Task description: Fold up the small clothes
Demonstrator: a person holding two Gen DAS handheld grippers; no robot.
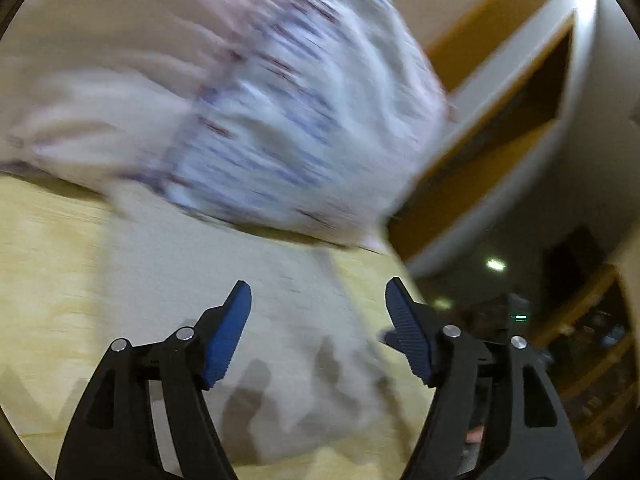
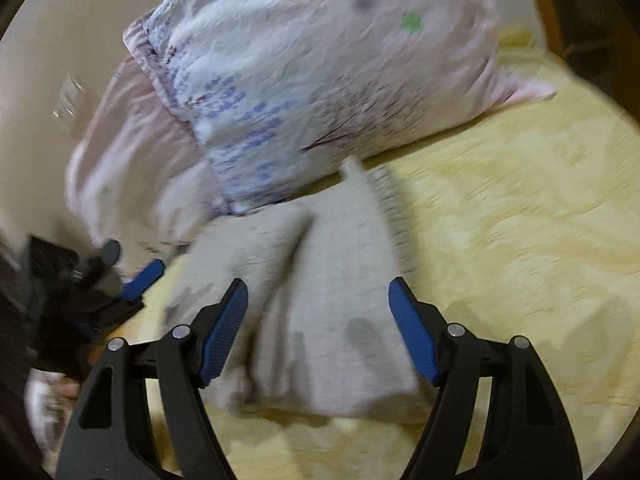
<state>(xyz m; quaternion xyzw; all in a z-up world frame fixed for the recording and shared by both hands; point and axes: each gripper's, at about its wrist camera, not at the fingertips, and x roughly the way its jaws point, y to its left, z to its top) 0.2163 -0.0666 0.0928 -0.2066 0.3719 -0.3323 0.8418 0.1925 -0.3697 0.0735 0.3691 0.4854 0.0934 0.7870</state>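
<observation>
Item: grey garment [image 2: 320,292], lying flat on our yellow bed [image 2: 520,240] below the pillow [image 2: 320,80], ready for folding; our left gripper [image 1: 318,324] and right gripper [image 2: 318,328] both spread, empty.

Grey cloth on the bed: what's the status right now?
Left gripper, right gripper: jaws open, empty. Grey garment lies rumpled on yellow bedspread. Pillow touches its far edge.

Grey garment [image 2: 332,280] centre frame, plain. Bedspread [image 2: 520,220] pale yellow, faint tonal pattern. Pillow [image 2: 300,72] upper frame: white-pink, blue and maroon print, green spot. Gripper pads [image 2: 224,332] blue.
</observation>
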